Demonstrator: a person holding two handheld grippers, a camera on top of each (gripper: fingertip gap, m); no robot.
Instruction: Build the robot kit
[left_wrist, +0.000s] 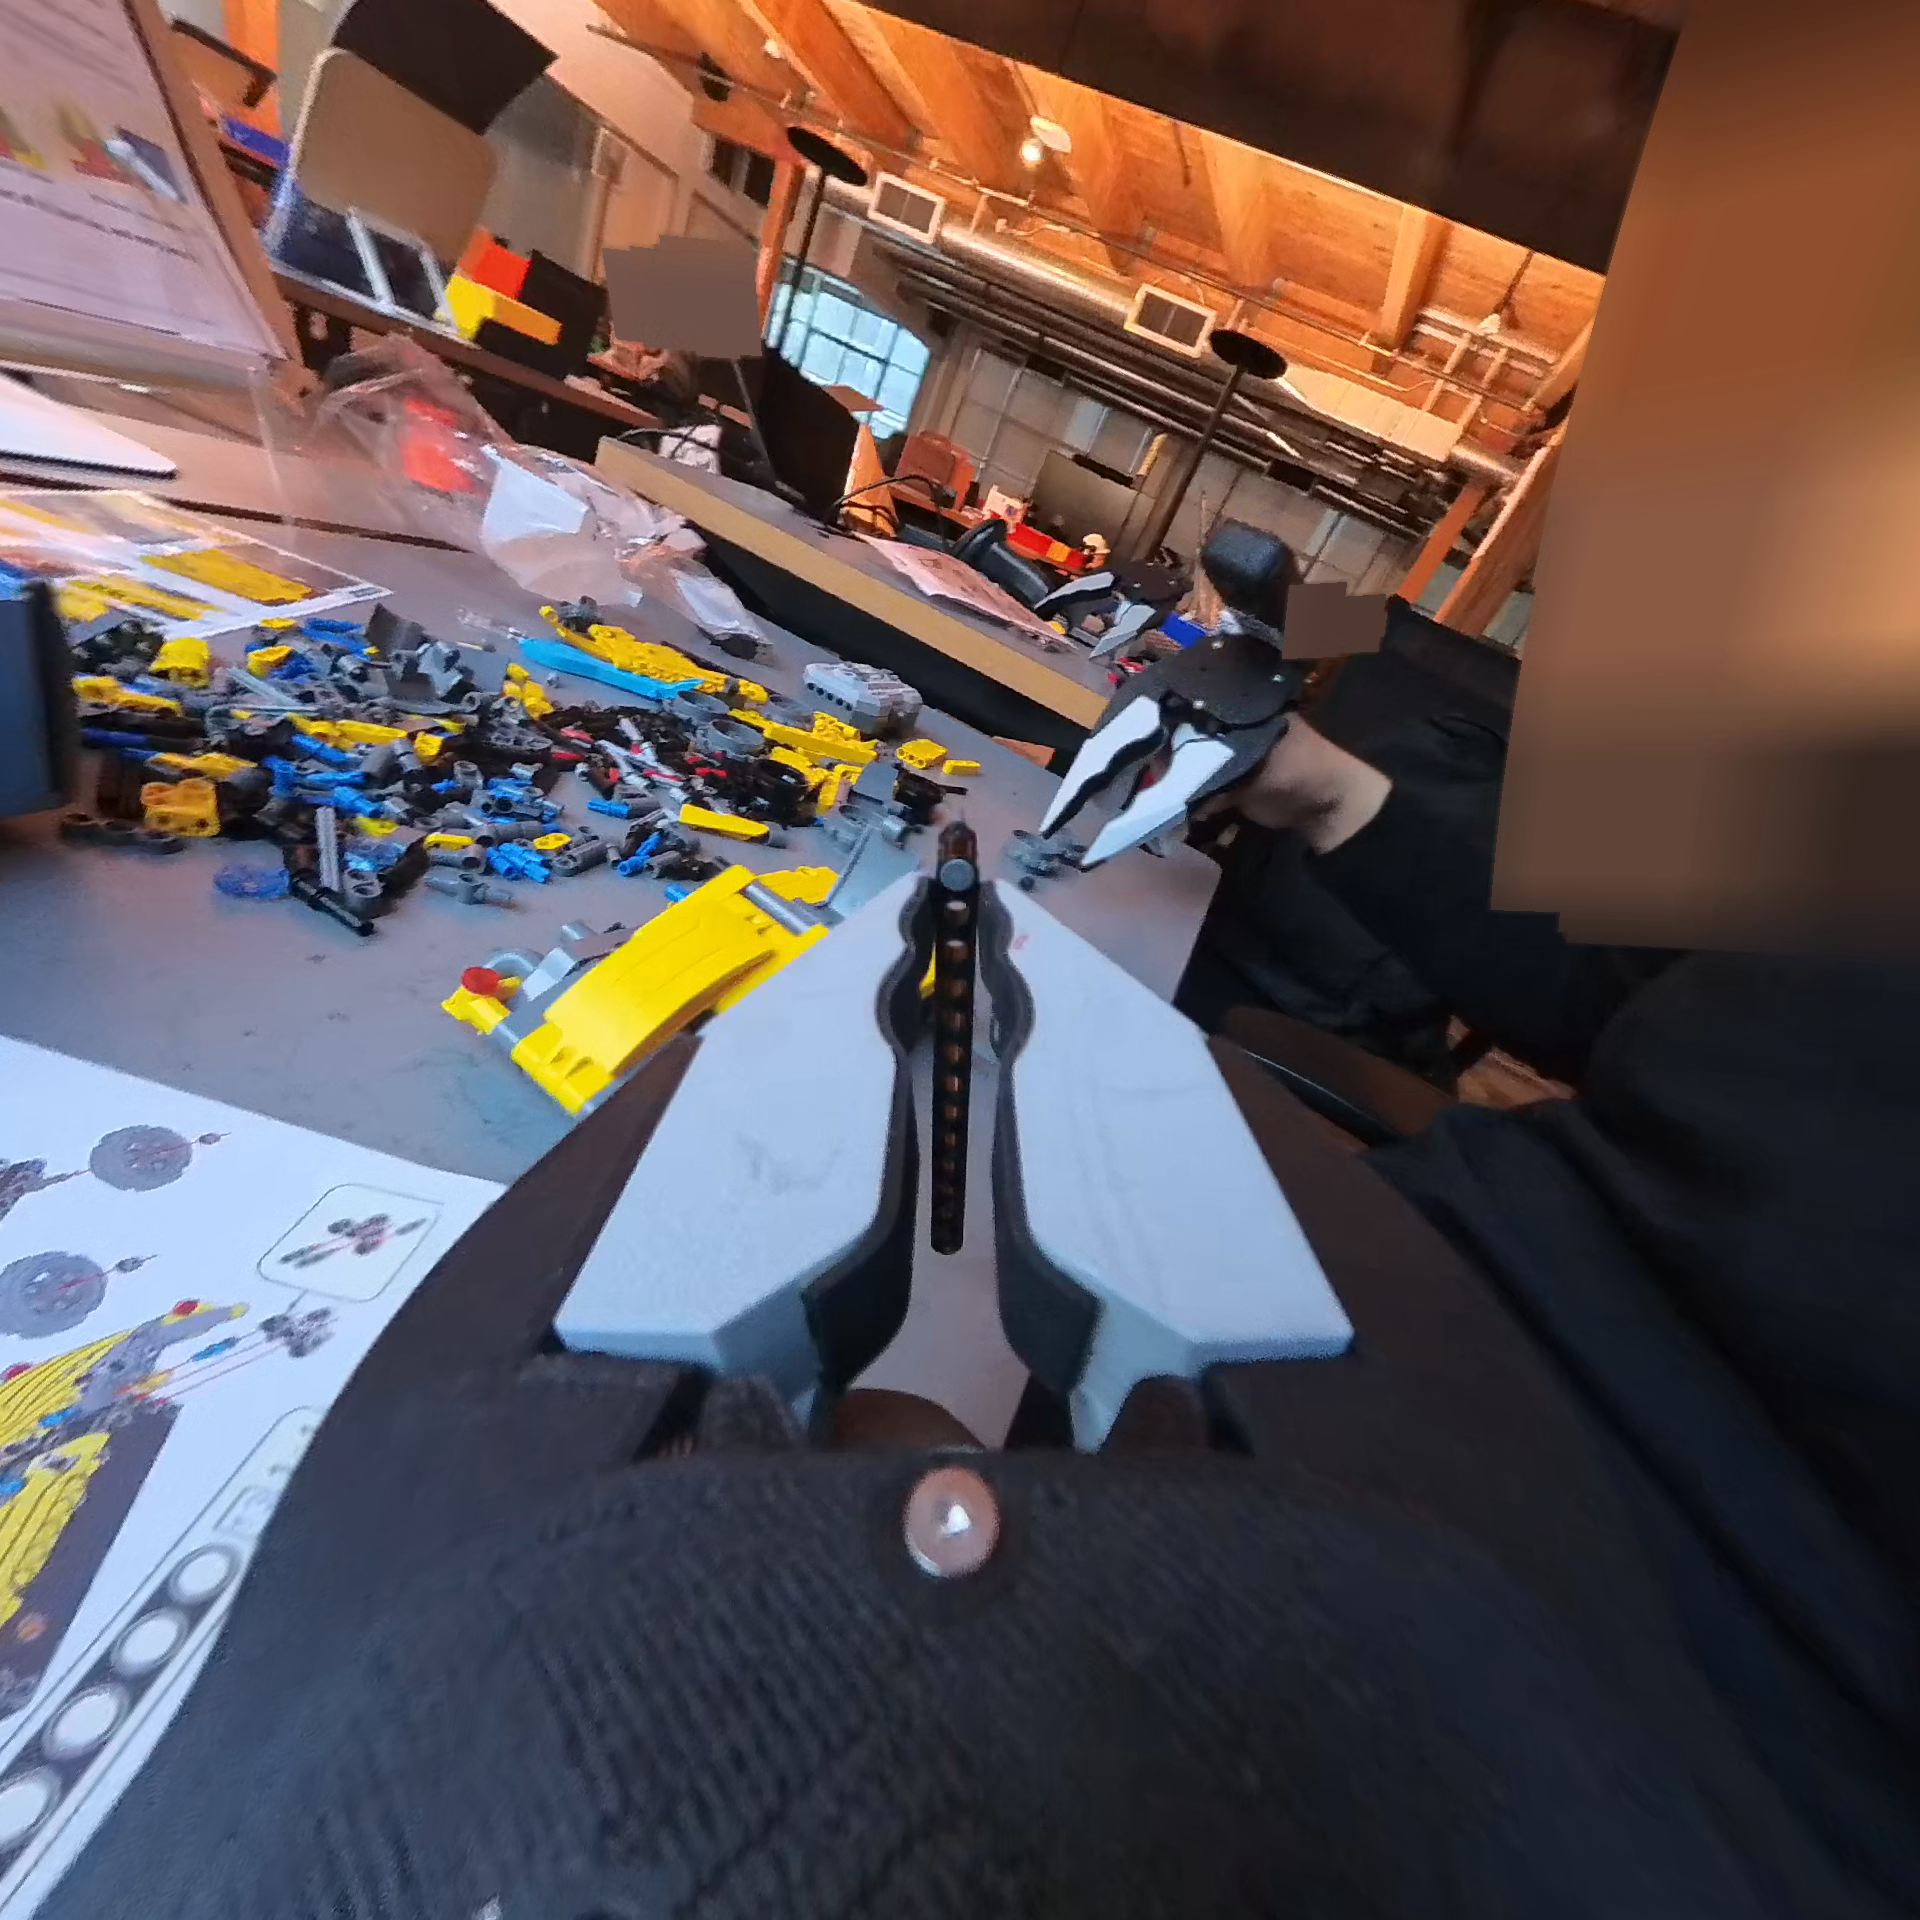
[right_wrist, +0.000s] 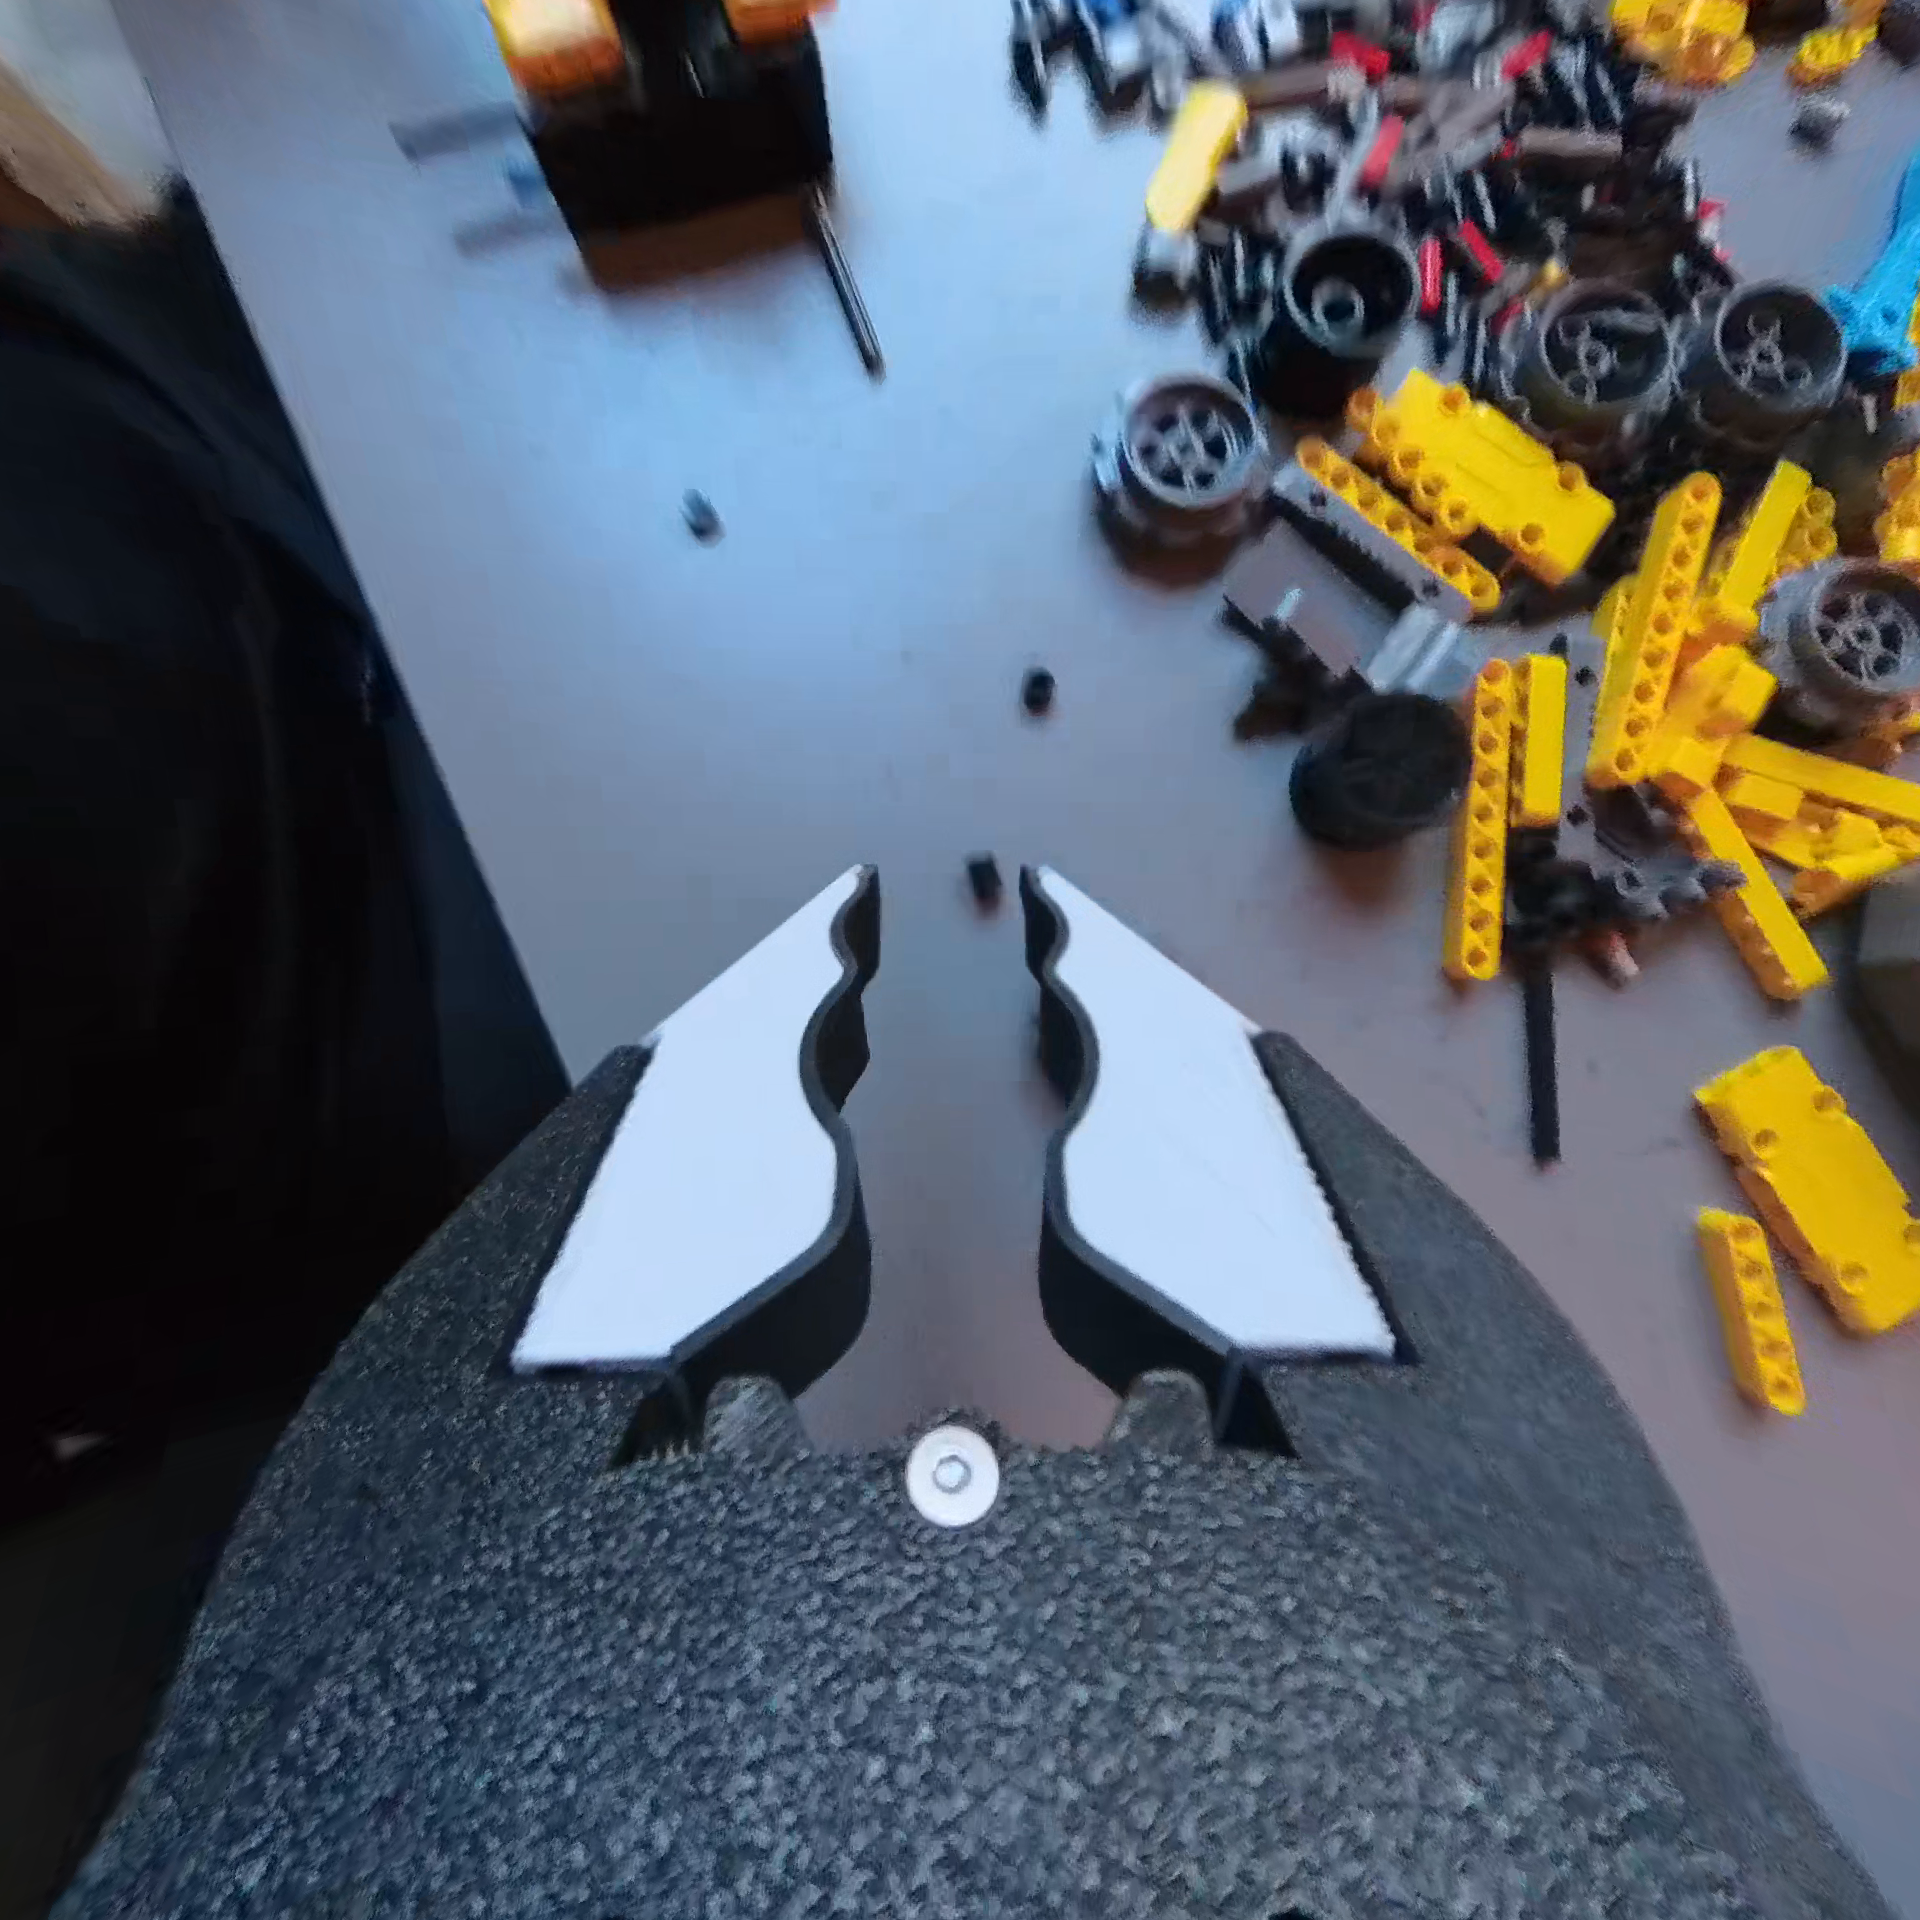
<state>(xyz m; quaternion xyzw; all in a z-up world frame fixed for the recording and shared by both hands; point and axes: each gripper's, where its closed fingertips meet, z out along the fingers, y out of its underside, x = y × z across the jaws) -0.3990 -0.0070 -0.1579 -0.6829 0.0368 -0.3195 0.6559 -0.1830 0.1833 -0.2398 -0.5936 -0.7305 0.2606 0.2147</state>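
Black beam: a long black holed beam (left_wrist: 950, 1081) lies pinched lengthwise between the left gripper (left_wrist: 956, 904) fingers, its tip past them, likely to keep it steady and lifted off the table (left_wrist: 260, 997).
Right gripper: the right gripper (right_wrist: 950, 883) has its fingers spread and empty, low over the table, a small black pin (right_wrist: 982, 876) just ahead of the tips.
Nearby: yellow assembly (left_wrist: 665, 966) beside an open instruction booklet (left_wrist: 156, 1278).
Farther: loose parts pile (left_wrist: 436, 748), wheels (right_wrist: 1184, 457) among them.
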